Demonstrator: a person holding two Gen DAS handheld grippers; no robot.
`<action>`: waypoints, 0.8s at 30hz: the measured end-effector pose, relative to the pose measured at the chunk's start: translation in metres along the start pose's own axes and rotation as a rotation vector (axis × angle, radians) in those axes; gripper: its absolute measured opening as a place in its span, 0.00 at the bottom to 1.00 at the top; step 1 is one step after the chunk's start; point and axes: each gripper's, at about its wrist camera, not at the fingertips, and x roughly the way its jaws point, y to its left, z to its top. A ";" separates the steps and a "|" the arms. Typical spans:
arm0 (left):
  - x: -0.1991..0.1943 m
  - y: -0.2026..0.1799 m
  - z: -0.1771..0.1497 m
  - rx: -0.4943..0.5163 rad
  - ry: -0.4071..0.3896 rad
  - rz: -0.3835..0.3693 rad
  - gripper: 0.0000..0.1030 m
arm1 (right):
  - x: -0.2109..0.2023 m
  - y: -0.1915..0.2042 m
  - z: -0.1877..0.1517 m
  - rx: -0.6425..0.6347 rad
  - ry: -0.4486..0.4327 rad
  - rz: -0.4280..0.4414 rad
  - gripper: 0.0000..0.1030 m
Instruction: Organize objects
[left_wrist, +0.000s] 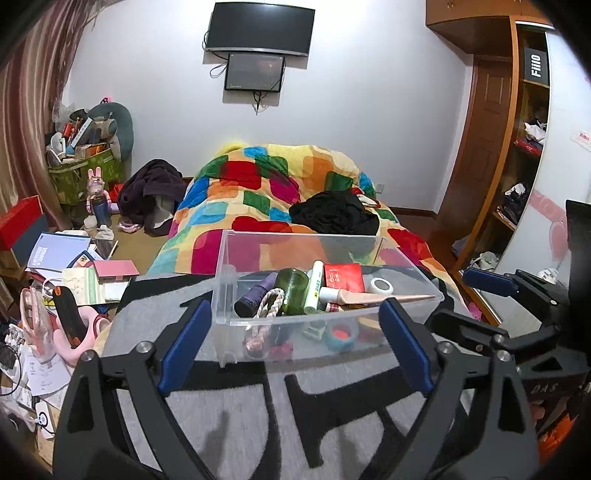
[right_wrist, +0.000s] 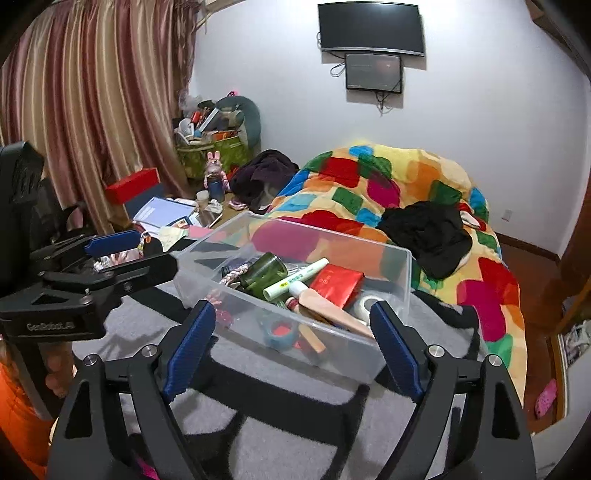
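Note:
A clear plastic box (left_wrist: 236, 280) (right_wrist: 402, 273) stands on a grey and black blanket (left_wrist: 236, 413) (right_wrist: 280, 435) at the foot of the bed. It holds a green jar (left_wrist: 293, 290) (right_wrist: 260, 273), a white tube (left_wrist: 313, 290) (right_wrist: 295, 278), a red packet (left_wrist: 343, 277) (right_wrist: 334, 280), a white tape roll (left_wrist: 381, 285) (right_wrist: 364, 304), a blue tape roll (left_wrist: 340, 334) (right_wrist: 280, 332) and a rope (left_wrist: 271, 304). My left gripper (left_wrist: 295, 345) is open and empty just in front of the box. My right gripper (right_wrist: 291, 347) is open and empty at the box's near wall. The right gripper also shows at the right of the left wrist view (left_wrist: 491, 282).
A patchwork quilt (left_wrist: 258, 192) (right_wrist: 406, 184) covers the bed behind the box, with black clothing (left_wrist: 332, 214) (right_wrist: 428, 229) on it. Books and clutter (left_wrist: 66, 258) (right_wrist: 162, 214) lie on the floor to the left. A wooden wardrobe (left_wrist: 517, 147) stands at the right.

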 end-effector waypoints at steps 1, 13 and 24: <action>-0.002 -0.001 -0.003 0.001 -0.003 -0.003 0.92 | -0.002 -0.001 -0.002 0.009 -0.006 -0.003 0.83; -0.005 -0.008 -0.026 0.010 0.022 -0.023 0.93 | -0.013 -0.005 -0.018 0.052 -0.028 -0.010 0.92; -0.007 -0.013 -0.035 0.023 0.020 -0.014 0.93 | -0.014 0.000 -0.025 0.052 -0.028 -0.006 0.94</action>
